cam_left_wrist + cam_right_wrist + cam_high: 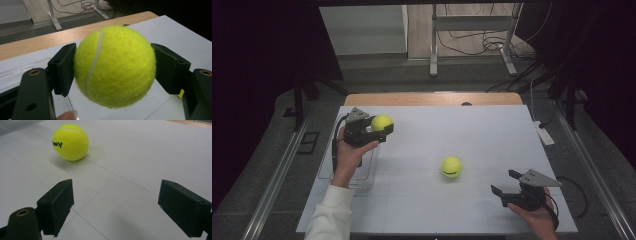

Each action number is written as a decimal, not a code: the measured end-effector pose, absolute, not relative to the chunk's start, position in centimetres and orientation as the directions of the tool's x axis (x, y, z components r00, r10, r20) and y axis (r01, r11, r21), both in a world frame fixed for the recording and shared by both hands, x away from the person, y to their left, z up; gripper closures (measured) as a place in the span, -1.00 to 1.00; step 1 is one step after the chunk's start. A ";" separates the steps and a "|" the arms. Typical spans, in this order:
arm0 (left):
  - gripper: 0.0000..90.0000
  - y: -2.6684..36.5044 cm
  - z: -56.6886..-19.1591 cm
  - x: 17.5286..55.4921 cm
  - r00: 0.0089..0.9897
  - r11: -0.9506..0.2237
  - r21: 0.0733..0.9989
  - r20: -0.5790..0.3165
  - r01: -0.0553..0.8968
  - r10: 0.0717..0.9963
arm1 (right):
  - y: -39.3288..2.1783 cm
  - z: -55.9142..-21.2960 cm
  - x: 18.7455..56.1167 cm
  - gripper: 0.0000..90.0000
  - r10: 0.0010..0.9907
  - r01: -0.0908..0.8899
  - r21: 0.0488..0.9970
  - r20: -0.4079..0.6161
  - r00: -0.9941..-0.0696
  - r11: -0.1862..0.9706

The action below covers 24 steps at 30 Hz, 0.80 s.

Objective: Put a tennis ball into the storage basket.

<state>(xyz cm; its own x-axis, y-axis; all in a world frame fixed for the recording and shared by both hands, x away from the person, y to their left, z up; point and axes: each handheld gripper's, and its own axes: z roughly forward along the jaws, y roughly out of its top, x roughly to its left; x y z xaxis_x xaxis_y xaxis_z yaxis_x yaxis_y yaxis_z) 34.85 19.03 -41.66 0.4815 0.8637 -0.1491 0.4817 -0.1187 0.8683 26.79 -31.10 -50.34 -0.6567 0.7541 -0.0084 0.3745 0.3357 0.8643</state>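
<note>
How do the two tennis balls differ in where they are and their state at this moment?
The held tennis ball is clamped between the left gripper's pads, above the table; the loose tennis ball rests on the white table, touched by nothing. The loose one shows black lettering; the held one shows its white seam. Both are yellow-green and fuzzy.

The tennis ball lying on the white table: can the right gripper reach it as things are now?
Probably yes. The right gripper has open, empty jaws aimed toward the loose tennis ball, with bare white table between them. The left gripper, shut on another ball, is off to the side.
</note>
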 end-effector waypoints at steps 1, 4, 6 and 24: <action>-0.41 19.1 -41.6 34.8 0.480 -0.117 0.868 -0.150 0.482 0.865 | -31.1 -50.3 26.8 -0.69 0.754 0.375 0.864 -0.009 -0.657 0.337; -0.41 19.4 -41.6 34.8 0.474 -0.112 0.869 -0.150 0.481 0.868 | -31.1 -50.3 26.8 -0.69 0.754 0.375 0.864 -0.008 -0.657 0.336; -0.41 19.5 -41.5 34.8 0.469 -0.110 0.870 -0.149 0.480 0.870 | -31.1 -50.3 26.8 -0.69 0.754 0.375 0.864 -0.008 -0.657 0.336; -0.41 21.4 -41.1 34.6 0.426 -0.076 0.878 -0.151 0.472 0.892 | -31.1 -50.3 26.8 -0.69 0.754 0.374 0.864 -0.010 -0.657 0.337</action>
<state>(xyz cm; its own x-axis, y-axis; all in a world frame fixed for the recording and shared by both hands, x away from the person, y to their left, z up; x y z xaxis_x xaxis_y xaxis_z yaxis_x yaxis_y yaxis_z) 34.62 21.37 -41.13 0.4256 0.8922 -0.1512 0.4716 -0.0761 0.8785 26.77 -31.11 -50.33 -0.6569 0.7539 -0.0098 0.3741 0.3372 0.8639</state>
